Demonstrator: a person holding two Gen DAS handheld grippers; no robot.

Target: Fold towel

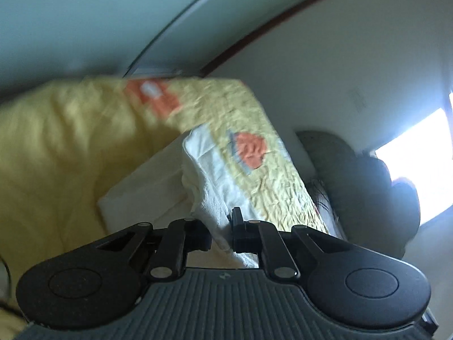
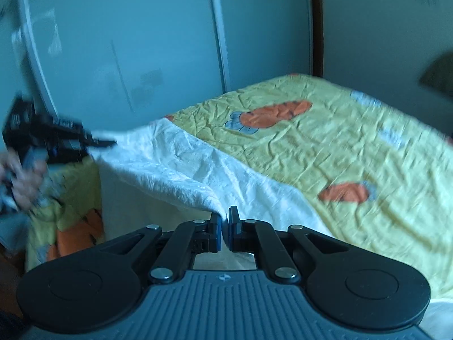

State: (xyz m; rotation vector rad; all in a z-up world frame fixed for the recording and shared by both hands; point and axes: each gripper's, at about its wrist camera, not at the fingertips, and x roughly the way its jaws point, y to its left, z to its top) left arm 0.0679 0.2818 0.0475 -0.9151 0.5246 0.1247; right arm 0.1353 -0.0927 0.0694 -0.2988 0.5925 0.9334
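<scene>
A white towel (image 2: 175,164) lies over the near corner of a bed, and part of it is lifted off the cover. My right gripper (image 2: 225,221) is shut on its near edge, with cloth bunched between the blue pads. My left gripper (image 2: 102,142), held by a hand (image 2: 22,181), pinches the towel's far left corner and holds it taut. In the left wrist view the towel (image 1: 209,187) runs up from between the fingers of the left gripper (image 1: 220,226), which is shut on it.
The bed has a yellow quilted cover (image 2: 325,147) with orange carrot patches. Pale wardrobe doors (image 2: 141,56) stand behind the bed. A dark cushion (image 1: 354,175) and a bright window (image 1: 419,170) are at the right. The cover hangs down over the bed's left edge (image 2: 70,221).
</scene>
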